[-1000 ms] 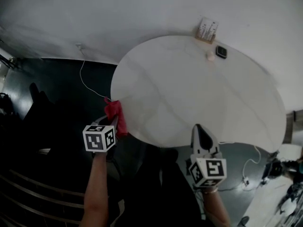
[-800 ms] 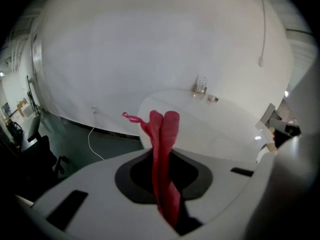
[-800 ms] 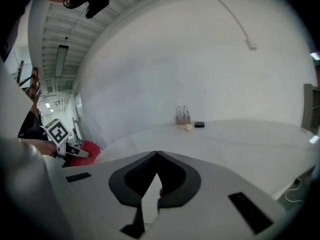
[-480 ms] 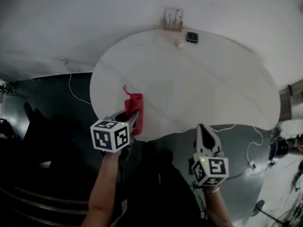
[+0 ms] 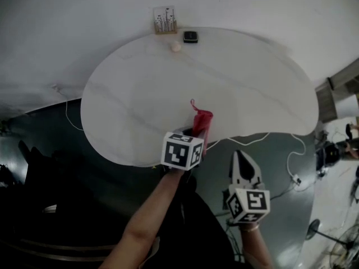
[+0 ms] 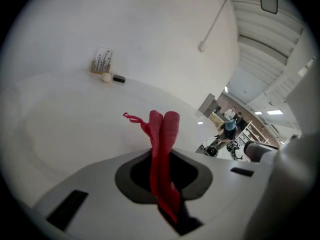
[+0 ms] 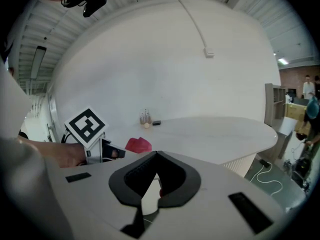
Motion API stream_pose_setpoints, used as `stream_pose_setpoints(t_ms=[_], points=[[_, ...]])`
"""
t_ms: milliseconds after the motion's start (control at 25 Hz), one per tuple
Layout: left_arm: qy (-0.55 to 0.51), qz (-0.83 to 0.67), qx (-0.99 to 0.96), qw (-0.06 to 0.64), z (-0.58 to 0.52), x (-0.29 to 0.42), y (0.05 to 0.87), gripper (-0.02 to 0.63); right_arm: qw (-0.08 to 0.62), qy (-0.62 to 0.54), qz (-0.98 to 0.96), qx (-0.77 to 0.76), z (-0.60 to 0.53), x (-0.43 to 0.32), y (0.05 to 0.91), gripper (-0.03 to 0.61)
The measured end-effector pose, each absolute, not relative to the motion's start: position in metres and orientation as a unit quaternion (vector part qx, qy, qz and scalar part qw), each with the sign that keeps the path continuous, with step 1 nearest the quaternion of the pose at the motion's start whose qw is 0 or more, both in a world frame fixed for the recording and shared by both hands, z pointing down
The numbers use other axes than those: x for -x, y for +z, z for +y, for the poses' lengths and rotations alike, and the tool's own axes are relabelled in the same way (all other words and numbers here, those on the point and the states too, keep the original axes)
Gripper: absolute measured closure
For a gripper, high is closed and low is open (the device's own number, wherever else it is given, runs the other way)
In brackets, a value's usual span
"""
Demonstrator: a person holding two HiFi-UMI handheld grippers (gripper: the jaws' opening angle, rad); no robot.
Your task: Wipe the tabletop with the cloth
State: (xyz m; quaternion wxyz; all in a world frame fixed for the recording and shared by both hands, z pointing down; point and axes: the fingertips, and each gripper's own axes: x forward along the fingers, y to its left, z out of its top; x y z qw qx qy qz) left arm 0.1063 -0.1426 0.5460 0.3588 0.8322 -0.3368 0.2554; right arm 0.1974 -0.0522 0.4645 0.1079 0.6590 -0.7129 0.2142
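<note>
red cloth [image 5: 202, 120] pinched in left tool [image 5: 194, 133] at tabletop [image 5: 146, 94] edge, right tool [image 5: 242, 157] closed and empty

A little stand [image 5: 165, 20], a pale ball [image 5: 176, 47] and a black box [image 5: 190, 36] sit close together. A white cord [image 5: 288, 161] lies on the dark floor [image 5: 280, 206].

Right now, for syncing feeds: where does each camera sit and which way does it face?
Head view: on the person's head, looking steeply down at the white rounded tabletop; both forearms, left gripper and right gripper show.
Left gripper view: on that gripper, looking along jaws shut on the red cloth, across the tabletop.
Right gripper view: on that gripper, off the table's edge, facing it; shut empty jaws, left hand show.
All share red cloth and tabletop.
</note>
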Motion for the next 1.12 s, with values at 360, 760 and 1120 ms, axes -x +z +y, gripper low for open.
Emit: stream_pose_setpoints(t_ms=[360, 760, 1120], points=[[0.281, -0.411, -0.812, 0.304, -0.121, -0.051, 0.567, 0.572, 0.117, 0.205, -0.761, -0.605, -0.064, -0.167, 0.47, 0.577], [0.268, -0.54, -0.746, 0.282, -0.088, 0.107, 0.569, 0.572, 0.136, 0.19, -0.827, -0.512, -0.084, -0.081, 0.471, 0.577], [0.256, -0.62, -0.68, 0.296, -0.063, 0.22, 0.567, 0.572, 0.145, 0.178, -0.852, -0.47, -0.09, -0.033, 0.465, 0.576]])
